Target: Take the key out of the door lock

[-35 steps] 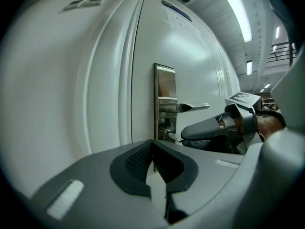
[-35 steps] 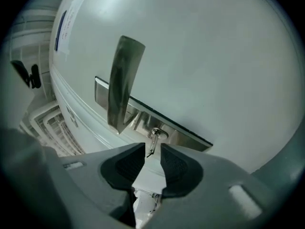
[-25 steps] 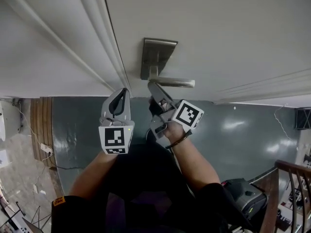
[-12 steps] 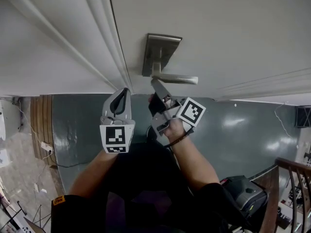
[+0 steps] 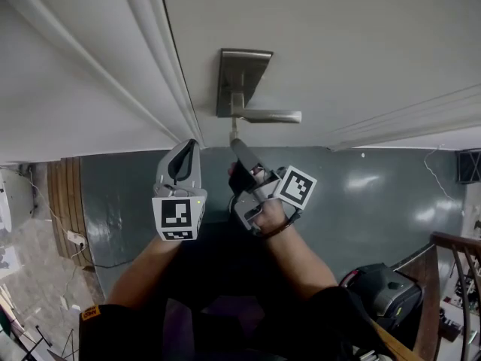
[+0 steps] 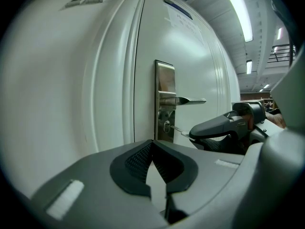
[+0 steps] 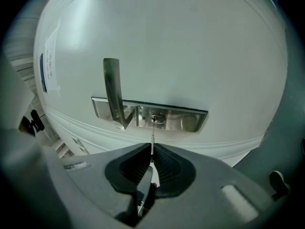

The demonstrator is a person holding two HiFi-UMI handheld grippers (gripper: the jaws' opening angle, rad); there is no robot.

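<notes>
A brushed-metal lock plate (image 5: 240,81) with a lever handle (image 5: 270,116) sits on the white door (image 5: 338,43). The slim key (image 5: 234,131) sticks out below the handle. In the right gripper view the key (image 7: 152,140) runs from the keyhole (image 7: 156,119) back between the pads. My right gripper (image 5: 237,145) is closing and pinches the key's head. I cannot tell whether the blade tip is still in the keyhole. My left gripper (image 5: 189,145) hangs shut and empty to the left, short of the door; its view shows the key (image 6: 180,131) bridging lock and right gripper.
The door frame's mouldings (image 5: 161,59) run along the left of the lock. Below me is a grey-green floor (image 5: 376,194), with a wooden stair rail (image 5: 455,247) and a dark bag (image 5: 379,292) at the right.
The right gripper's jaws closed on the key, then drew back a little from the door, exposing the blade. The left gripper stayed where it was.
</notes>
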